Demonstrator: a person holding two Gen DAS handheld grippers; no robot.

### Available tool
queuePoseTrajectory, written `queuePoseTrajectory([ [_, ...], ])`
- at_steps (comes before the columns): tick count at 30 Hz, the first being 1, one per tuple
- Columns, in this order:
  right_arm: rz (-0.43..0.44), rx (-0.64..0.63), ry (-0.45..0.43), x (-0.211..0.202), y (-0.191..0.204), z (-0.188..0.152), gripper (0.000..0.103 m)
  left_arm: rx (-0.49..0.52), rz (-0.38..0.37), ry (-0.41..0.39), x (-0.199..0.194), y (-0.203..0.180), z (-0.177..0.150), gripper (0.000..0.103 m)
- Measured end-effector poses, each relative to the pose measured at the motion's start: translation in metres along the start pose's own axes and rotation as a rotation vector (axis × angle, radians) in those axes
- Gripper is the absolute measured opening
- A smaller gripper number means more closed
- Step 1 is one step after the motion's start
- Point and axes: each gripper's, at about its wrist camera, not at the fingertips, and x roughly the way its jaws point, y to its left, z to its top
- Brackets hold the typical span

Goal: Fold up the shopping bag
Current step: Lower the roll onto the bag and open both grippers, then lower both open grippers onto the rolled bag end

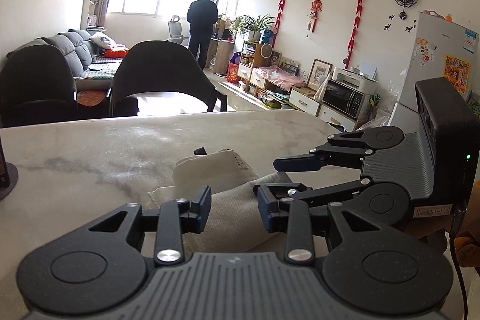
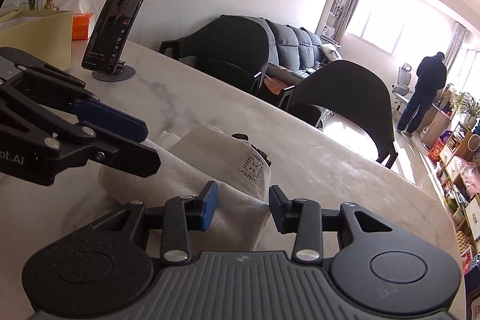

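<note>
Cream shopping bag [image 2: 210, 194] lying folded into a thick bundle on the marble table [image 2: 315, 158], between both tongs.

From the right wrist view, the left gripper [image 2: 150, 146] reaches in from the left, its jaws part open over the bag's left side; whether they pinch cloth I cannot tell. The bag is textured non-woven fabric with a stitched cross patch and a dark handle end at its far edge. The right gripper [image 2: 243, 207] stands part open, its blue pads straddling the bag's near corner without pressing it. Far left, a yellow box [image 2: 36, 32] holds something white.
</note>
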Motion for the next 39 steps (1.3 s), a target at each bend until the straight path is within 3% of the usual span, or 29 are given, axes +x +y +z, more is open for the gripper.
queuePoseTrajectory([
  [9,0.012,-0.009,-0.006,0.006,-0.002,-0.002,0.041,0.161,-0.002,0.118,0.027,-0.012,0.000,0.036],
  [21,0.026,-0.005,0.002,0.011,-0.005,-0.001,0.041,0.127,-0.059,0.161,0.036,0.000,0.002,0.037],
  [29,0.050,-0.034,-0.048,-0.001,-0.008,-0.006,0.042,0.132,-0.075,0.145,0.033,0.003,-0.002,0.037],
  [39,0.161,-0.198,-0.057,-0.026,-0.008,-0.021,0.050,0.150,-0.080,0.152,0.036,0.004,-0.002,0.038],
])
